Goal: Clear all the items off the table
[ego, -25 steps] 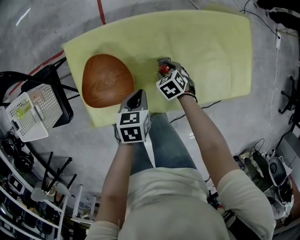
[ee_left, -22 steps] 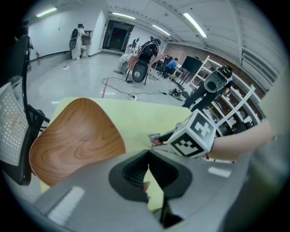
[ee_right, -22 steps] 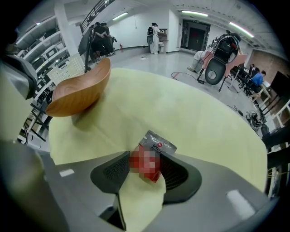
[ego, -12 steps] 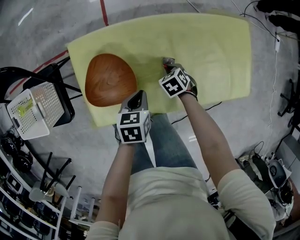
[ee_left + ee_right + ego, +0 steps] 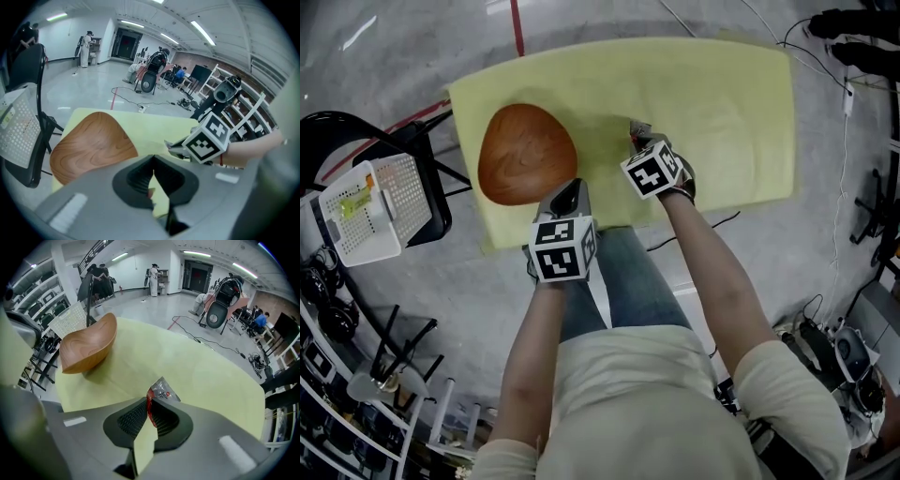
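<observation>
sachet (image 5: pixel 161 389): small, crinkled, red and silver; pinched by one edge, the rest sticking out past the pad tips, over the surface (image 5: pixel 722 103); contact with the surface not decidable.
right claw (image 5: pixel 149 405): jaws just been closing, now pressed on the thin edge of the sachet with almost no gap left; pointing steeply down over the near half of the surface, to the right of the bowl (image 5: pixel 527 155).
left claw (image 5: pixel 153 161): jaws fully together; a small reddish fleck low at the pad line, too unclear to identify; hanging at the near edge of the surface, just on the near side of the bowl.
bowl: wooden, reddish-brown, rounded-triangular outline; upright on the left part of the surface, apart from both claws.
surface, cover: pale yellow-green, soft-looking, lightly creased.
forearms: bare, one behind each claw; a marker cube on top of each claw.
basket (image 5: pixel 366 211): white, perforated; sitting on a black chair (image 5: pixel 431 197) near the left corner of the surface.
floor (image 5: pixel 394 56): grey, glossy; a red line running toward the far-left edge of the surface.
</observation>
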